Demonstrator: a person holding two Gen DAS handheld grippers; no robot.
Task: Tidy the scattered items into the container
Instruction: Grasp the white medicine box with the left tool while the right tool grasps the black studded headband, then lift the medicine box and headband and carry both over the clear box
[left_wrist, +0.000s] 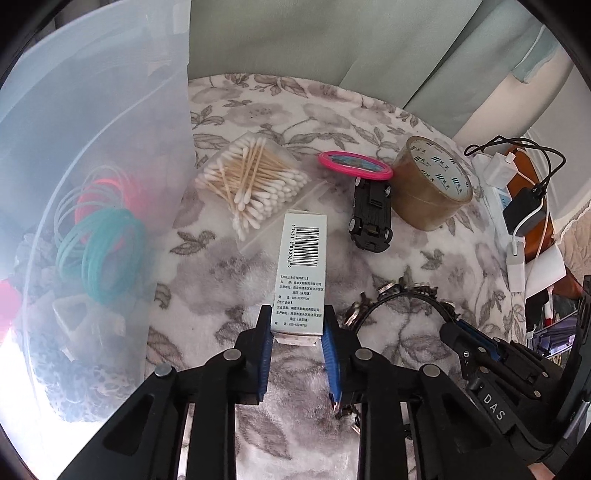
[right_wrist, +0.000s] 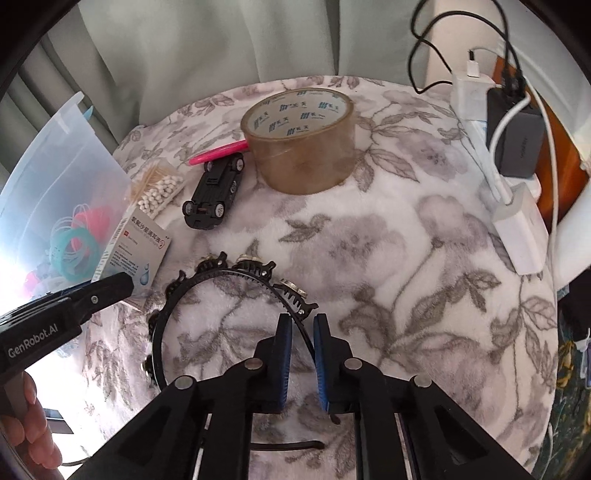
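Your left claw (left_wrist: 297, 328) is clamped on the near end of the white rectangular cardboard medicine box (left_wrist: 301, 273), its blue pads pressed against both narrow sides; the box sits just beside the translucent plastic storage container (left_wrist: 110, 184), barcode face up in the left wrist view. Inside that container lie teal and red thin rubber rings (left_wrist: 99, 236). Your right claw (right_wrist: 303, 332) has its blue pads apart, one on each side of the thin black plastic headband with attached toothed clips (right_wrist: 236, 275); the pads show a gap to the band, which lies on the floral grey-and-white fleece-covered surface (right_wrist: 406, 258) on the far side of the box from the container. Beyond the box from the container, the clear bag of wooden cotton swabs (left_wrist: 251, 181) rests closest, then the overturned black toy car (left_wrist: 371, 214), the pink-rimmed round disc (left_wrist: 354, 164) and the brown roll of packing tape (left_wrist: 432, 184). Chargers and cables (right_wrist: 517, 147) lie farthest from the container.
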